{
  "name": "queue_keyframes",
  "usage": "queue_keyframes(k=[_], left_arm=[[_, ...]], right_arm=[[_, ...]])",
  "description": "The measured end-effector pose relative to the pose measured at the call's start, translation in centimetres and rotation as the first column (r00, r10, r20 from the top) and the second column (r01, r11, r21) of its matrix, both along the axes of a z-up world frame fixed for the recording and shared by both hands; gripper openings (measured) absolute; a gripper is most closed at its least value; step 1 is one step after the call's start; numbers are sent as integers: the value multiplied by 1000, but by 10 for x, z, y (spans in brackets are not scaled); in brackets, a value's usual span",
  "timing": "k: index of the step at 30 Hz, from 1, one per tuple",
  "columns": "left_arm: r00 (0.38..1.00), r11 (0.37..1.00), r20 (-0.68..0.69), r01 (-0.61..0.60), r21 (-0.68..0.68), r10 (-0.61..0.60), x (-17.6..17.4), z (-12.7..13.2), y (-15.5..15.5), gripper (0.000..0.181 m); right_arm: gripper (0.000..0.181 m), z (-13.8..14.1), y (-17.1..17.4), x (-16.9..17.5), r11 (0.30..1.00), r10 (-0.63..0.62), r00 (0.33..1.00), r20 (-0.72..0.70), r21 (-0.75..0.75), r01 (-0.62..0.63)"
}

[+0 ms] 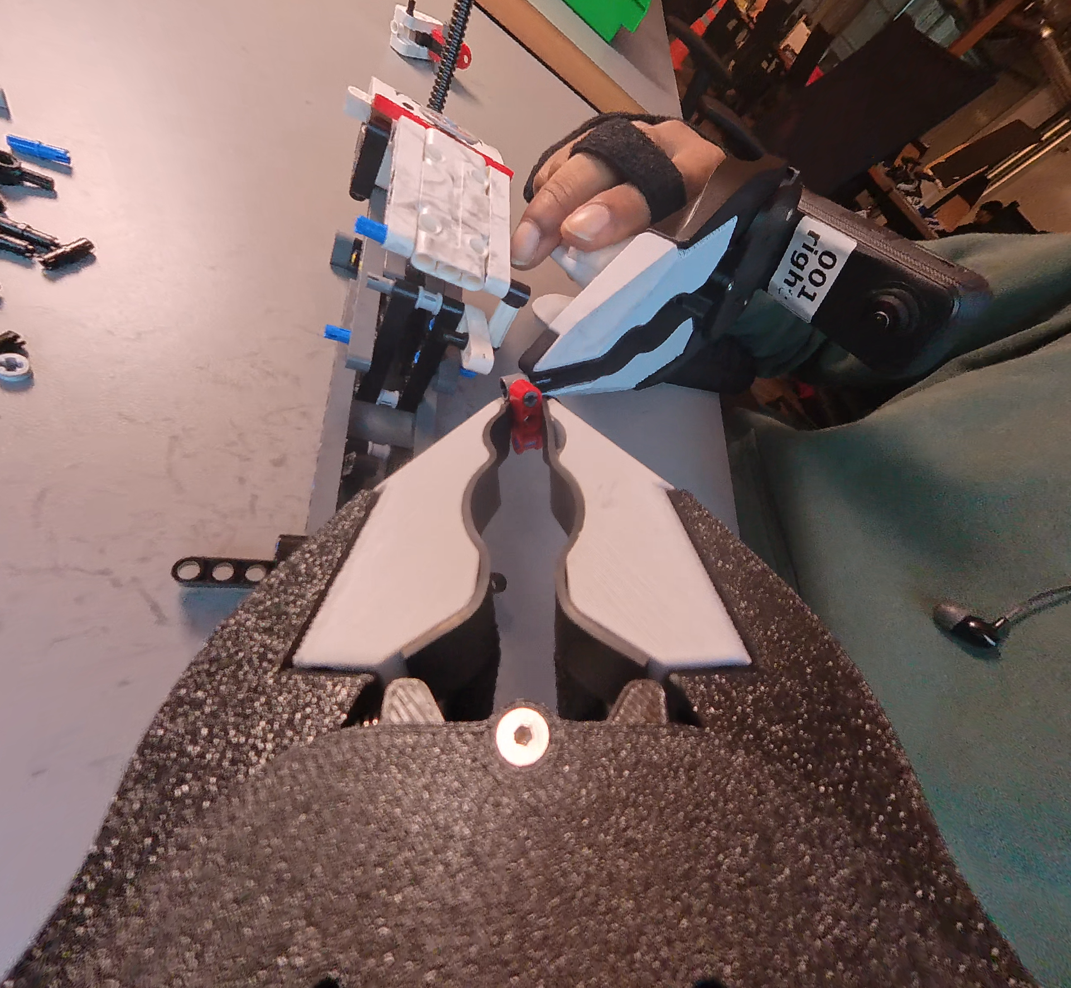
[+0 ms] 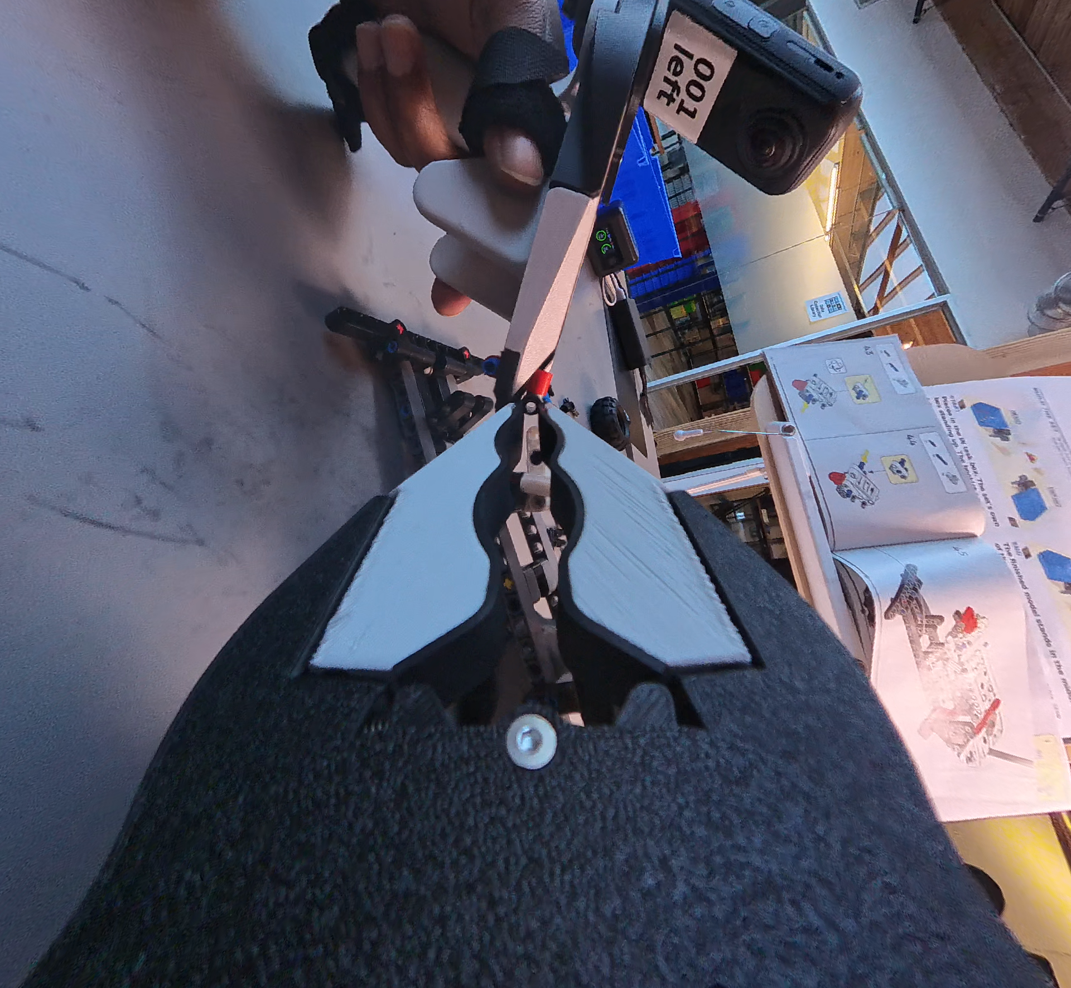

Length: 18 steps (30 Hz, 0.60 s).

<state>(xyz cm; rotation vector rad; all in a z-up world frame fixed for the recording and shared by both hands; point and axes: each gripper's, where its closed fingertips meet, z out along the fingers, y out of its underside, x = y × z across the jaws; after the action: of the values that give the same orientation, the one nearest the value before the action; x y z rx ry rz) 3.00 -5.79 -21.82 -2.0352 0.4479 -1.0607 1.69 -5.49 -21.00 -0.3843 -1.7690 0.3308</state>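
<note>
The left tool (image 1: 524, 409) pinches a small red connector (image 1: 526, 420) above the tabletop (image 1: 145, 322); the right tool (image 2: 530, 409) is pressed onto a tiny pin (image 2: 531, 407) touching it. Light, rigid, slippery plastic: grip its flat sides.

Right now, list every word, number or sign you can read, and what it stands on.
I name the bearers, not their writing.
White label on right gripper's camera: legible.
White label on left gripper's camera: legible.
Open instruction booklet: small print, numbers.
Small screen: too small.
Wall sign: too small.
</note>
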Motion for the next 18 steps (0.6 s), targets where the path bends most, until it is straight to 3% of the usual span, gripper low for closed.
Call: queue_keyframes(k=[14,17,18], left_arm=[[999,996,-49,-18,-87,14,0,-15,-6,10],[1000,998,-28,-4,-69,2,1,-11,-7,12],[1000,998,14,14,-55,-14,3,-4,-8,20]], right_arm=[[4,-15,-6,0,991,17,999,33,131,-21],[3,-11,-7,0,997,18,999,31,80,-20],[3,-7,-6,0,998,14,1000,19,63,-15]])
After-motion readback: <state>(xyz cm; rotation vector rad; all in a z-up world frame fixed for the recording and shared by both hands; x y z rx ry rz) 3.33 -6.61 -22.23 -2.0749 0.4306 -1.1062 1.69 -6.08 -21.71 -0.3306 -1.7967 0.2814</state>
